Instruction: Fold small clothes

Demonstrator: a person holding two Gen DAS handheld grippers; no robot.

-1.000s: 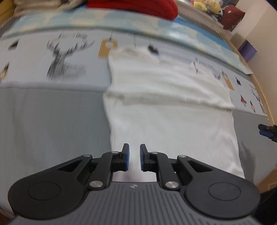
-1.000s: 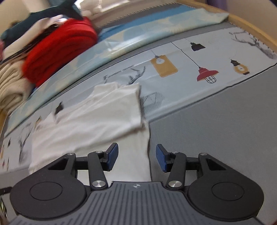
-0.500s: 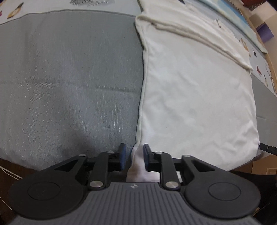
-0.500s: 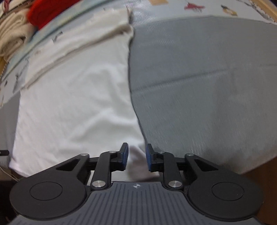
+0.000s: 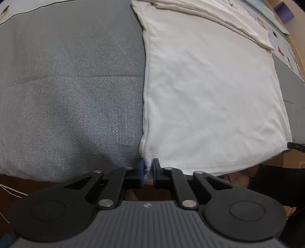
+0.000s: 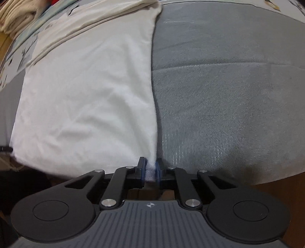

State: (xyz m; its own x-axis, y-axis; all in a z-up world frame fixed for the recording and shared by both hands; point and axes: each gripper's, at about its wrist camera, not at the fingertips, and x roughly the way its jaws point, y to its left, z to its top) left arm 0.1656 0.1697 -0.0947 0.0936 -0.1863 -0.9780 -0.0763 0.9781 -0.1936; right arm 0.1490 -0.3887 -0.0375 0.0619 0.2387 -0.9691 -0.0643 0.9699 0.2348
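Note:
A white garment (image 5: 209, 91) lies flat on the grey cloth-covered surface (image 5: 66, 85), its far part folded over itself. My left gripper (image 5: 147, 167) is shut on the garment's near left corner at the surface's front edge. In the right wrist view the same white garment (image 6: 91, 95) fills the left half, and my right gripper (image 6: 151, 170) is shut on its near right corner, white cloth bunched between the blue pads.
The grey surface (image 6: 228, 95) ends at a front edge just ahead of both grippers. Beige folded clothes (image 6: 17, 13) sit far back left. Printed fabric (image 5: 282, 49) borders the far side. The other gripper's tip (image 5: 295, 146) shows at the right edge.
Both grippers dropped low to the garment's near hem corners and closed on them; a second ago they were higher up, over the garment, with the jaws apart.

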